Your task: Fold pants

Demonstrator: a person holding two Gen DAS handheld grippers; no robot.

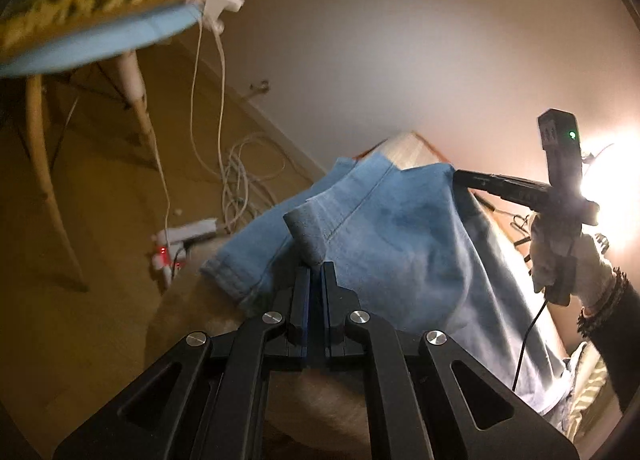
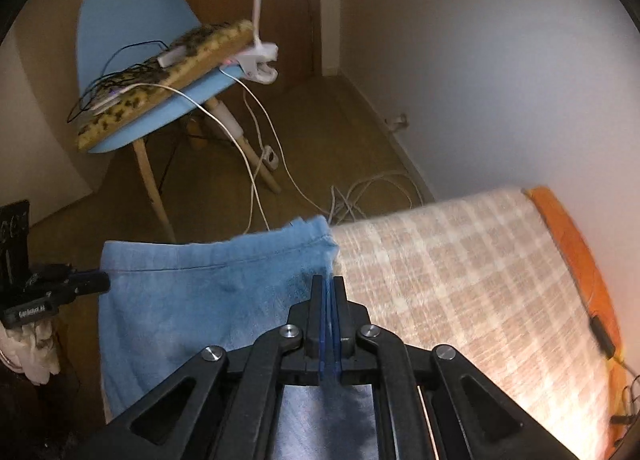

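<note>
**Inspector:** State of the work?

**Assistant:** Early, by my judgement. The pants (image 2: 208,296) hang in the air as a doubled sheet of light blue denim, stretched between the two tools at the near left end of the bed (image 2: 460,280), with the hem edge uppermost. No finished fold lies on the checked cover. What remains, as far as can be seen: lower the cloth onto the bed, fold it again, flatten it.

**Inspector:** Left tool?

**Assistant:** The left gripper (image 1: 316,272) has its jaws closed on a bunched corner of the pants (a small roll of cloth stands up between the tips). It points up and away, towards the wall, and the cloth drapes off to the right.

**Inspector:** Right tool?

**Assistant:** The right gripper (image 2: 329,288) has its jaws pressed together on the cloth's right edge, just beside the bed's near end. From the left camera it reaches in level from the right, held in a gloved hand (image 1: 560,252).

**Inspector:** Surroundings?

**Assistant:** A blue chair (image 2: 132,19) stands far left; cables (image 2: 360,195) lie loose on the floor.
</note>
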